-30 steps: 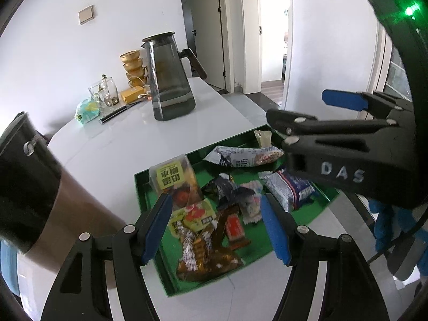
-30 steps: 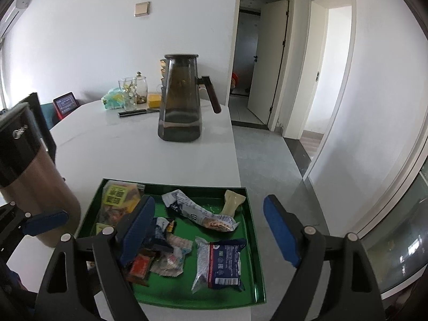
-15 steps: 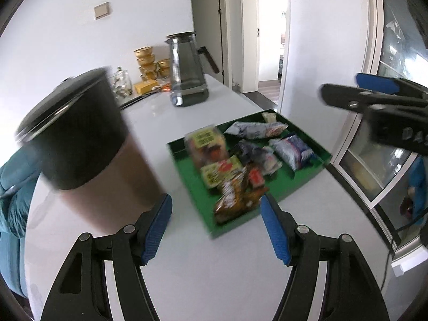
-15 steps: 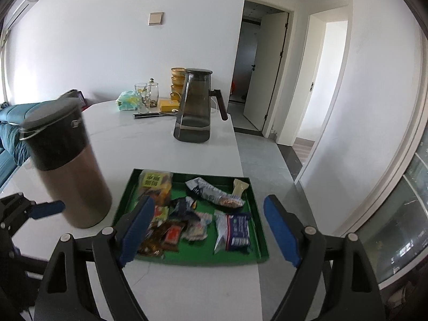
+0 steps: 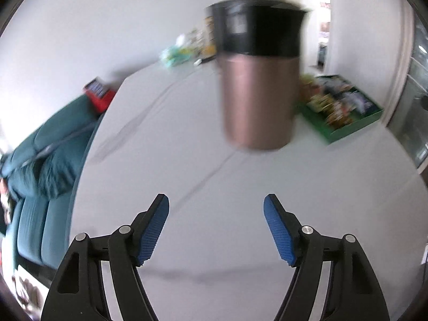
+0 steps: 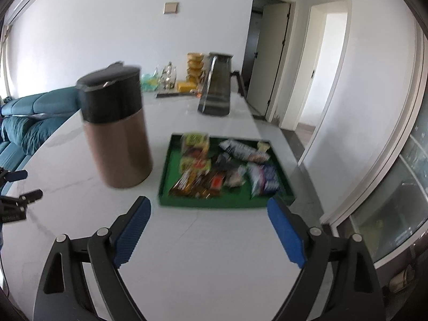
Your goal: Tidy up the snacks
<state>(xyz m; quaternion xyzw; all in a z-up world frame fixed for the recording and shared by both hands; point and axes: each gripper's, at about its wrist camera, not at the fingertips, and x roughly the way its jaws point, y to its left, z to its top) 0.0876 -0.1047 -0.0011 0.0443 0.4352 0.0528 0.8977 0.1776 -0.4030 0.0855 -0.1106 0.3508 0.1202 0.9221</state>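
A green tray (image 6: 165, 168) sits on the white table (image 6: 203, 240), filled with several snack packets: a yellow-green pack (image 6: 195, 140), brown wrappers (image 6: 192, 184) and a blue-white bag (image 6: 263, 180). My right gripper (image 6: 209, 206) hovers open over bare table just short of the tray's near wall, holding nothing. In the blurred left wrist view the green tray (image 5: 347, 129) lies far off at the right. My left gripper (image 5: 216, 203) is over bare table, its jaws opening with nothing between them. The left gripper (image 6: 16, 187) also shows at the left edge of the right wrist view.
A copper flask with a black lid (image 6: 117, 139) stands left of the tray and fills the middle of the left wrist view as the copper flask (image 5: 259, 101). A smoky glass pitcher (image 6: 216, 88), gold bowls (image 6: 194, 64) and jars stand behind. A teal sofa (image 5: 40, 160) lies beyond the table's left edge.
Both grippers have drawn back from the tray, which now looks smaller and farther. The left one swung away to the left, past the flask, and its jaws stand slightly wider.
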